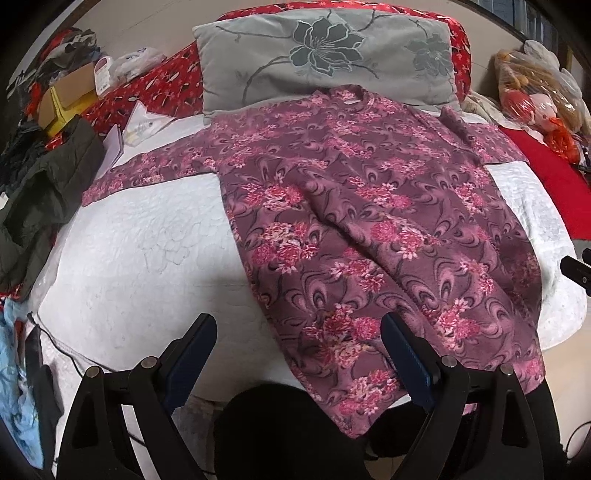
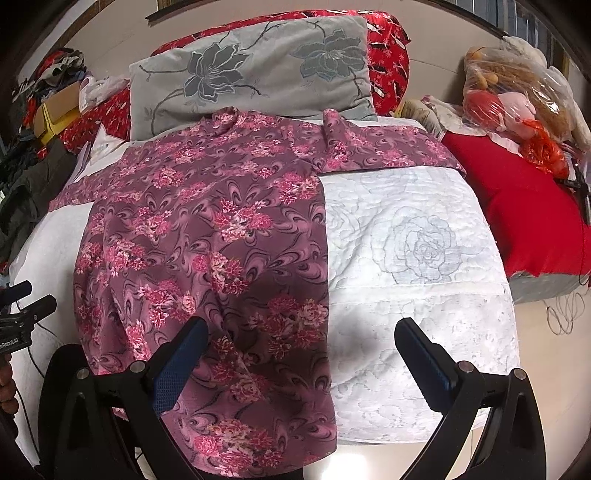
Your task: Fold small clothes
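The top lies flat below the pillow. Both the left gripper and the right gripper are apart, holding nothing. Better to pinch the hem corners evenly.

Bed with a white quilted cover, rose outlines stitched into it. At the head, a grey pillow with dark flower embroidery, propped against a red patterned bolster. Plain pale wall behind; a dark wooden frame edge shows high up. To one side, a red cushion with bagged plush toys heaped above it. Other side cluttered: a cardboard box, a dark olive garment, papers, and a light blue cloth low down. Pale floor with a loose coil of wire. Lighting is soft and indoor, with shadows on the near quilt.
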The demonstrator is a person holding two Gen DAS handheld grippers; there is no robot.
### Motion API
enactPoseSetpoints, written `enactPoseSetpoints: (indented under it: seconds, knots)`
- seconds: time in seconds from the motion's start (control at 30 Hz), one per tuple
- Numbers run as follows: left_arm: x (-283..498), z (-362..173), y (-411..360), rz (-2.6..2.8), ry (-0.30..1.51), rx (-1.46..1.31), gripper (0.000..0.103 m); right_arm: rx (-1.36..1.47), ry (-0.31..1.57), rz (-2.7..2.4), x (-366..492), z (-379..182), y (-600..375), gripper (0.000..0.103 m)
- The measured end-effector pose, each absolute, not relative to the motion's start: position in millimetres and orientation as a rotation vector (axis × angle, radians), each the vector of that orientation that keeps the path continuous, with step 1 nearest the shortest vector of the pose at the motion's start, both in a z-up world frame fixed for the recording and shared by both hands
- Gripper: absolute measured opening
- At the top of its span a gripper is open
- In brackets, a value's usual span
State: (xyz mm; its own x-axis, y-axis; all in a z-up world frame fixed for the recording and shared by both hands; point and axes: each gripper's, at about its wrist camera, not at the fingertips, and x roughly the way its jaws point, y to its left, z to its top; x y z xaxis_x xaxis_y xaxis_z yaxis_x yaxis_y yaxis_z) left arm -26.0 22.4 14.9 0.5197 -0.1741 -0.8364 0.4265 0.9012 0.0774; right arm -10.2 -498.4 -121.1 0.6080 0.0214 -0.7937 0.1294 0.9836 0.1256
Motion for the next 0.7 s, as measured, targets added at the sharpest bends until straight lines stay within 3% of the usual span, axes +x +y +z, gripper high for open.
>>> enactPoseSetpoints:
  seconds: [0.7]
  knots:
    - [-12,3,24,-0.348,1.019,0.271,0.090,0.210,0.941,-0.055,-7,-129,-501,0.100]
